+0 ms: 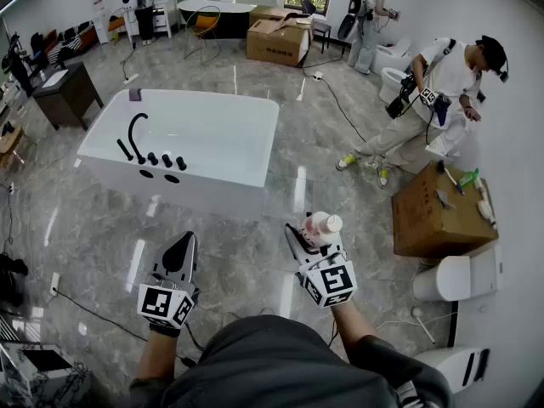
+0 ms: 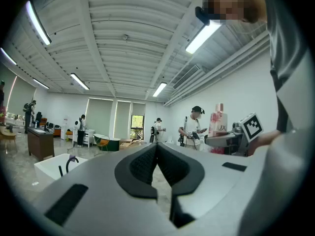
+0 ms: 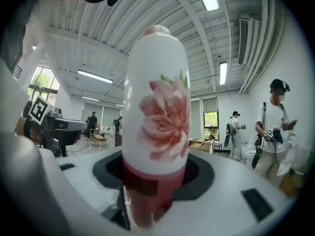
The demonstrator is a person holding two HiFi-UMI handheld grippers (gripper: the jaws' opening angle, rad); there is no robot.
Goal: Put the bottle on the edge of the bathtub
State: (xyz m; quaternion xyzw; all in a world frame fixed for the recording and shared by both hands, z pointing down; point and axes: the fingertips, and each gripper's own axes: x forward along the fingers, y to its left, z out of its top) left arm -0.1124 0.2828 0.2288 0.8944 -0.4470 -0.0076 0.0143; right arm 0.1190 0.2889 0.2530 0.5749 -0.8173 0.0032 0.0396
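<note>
White bathtub (image 1: pixel 204 192) sits ahead and off to the left, well apart from both tools, with black taps (image 1: pixel 161 158) on its near rim. Left gripper (image 1: pixel 182 243) is on the tub's side, but its jaws are pressed together on nothing. Right gripper (image 1: pixel 313 238) is the one that matters: it's clamped round the pink lower body of the bottle (image 1: pixel 324 225), long axis running out along the jaws, cap end away from the hand. So I'd guess the carry goes forward and leftwards to the tub's near edge.
</note>
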